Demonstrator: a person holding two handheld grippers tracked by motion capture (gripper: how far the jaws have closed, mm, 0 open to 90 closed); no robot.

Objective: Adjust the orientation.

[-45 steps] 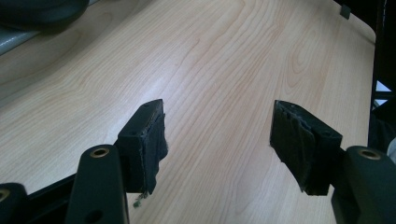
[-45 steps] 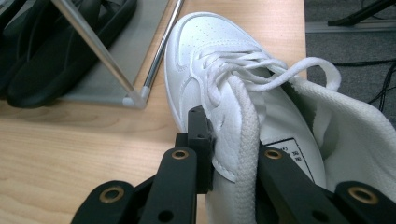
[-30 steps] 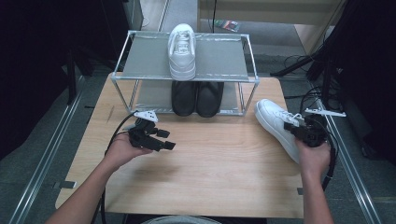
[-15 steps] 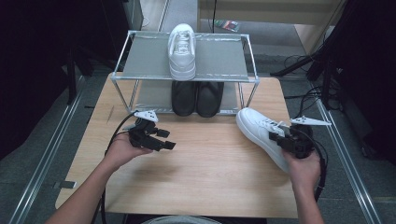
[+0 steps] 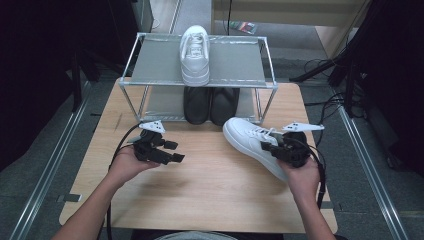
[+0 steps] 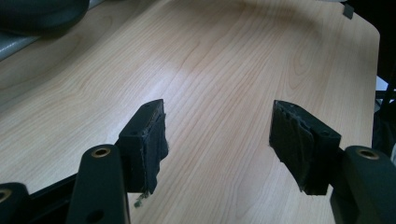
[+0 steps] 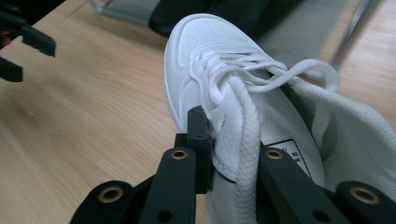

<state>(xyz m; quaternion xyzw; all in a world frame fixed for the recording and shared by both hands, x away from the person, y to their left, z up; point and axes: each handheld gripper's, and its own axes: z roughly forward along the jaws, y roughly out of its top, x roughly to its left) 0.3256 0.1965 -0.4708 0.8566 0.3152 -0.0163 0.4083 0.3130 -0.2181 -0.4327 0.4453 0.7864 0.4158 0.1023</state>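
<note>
On the left half of the pale wood-grain table [image 5: 210, 185], the person's left hand [image 5: 125, 165] holds the left gripper [image 5: 172, 152] just above the bare tabletop, jaws pointing toward the middle of the table. Its jaws stand wide apart with nothing between them (the left gripper view shows only wood grain in the gap between the two black pads [image 6: 149, 135]).

Behind it, at the far edge of the table, stands a two-tier metal shoe rack with grey shelves [image 5: 150, 65]. A white lace-up sneaker [image 5: 195, 55] sits on the top shelf with its toe facing the person, and a pair of black shoes [image 5: 210, 105] sits side by side on the lower shelf, toes outward.

To the right, in front of the rack's right leg, lies a second white lace-up sneaker [image 5: 245, 137], its toe aimed at the rack and the black pair, its heel toward the person. The right gripper [image 5: 272, 149], held in the right hand [image 5: 300, 175], is clamped on this sneaker: in the right gripper view the jaws pinch the side wall of the upper beside the laces [image 7: 247, 121], one jaw outside and the other inside the shoe's opening. The sneaker is tilted, with its sole close to the table.
</note>
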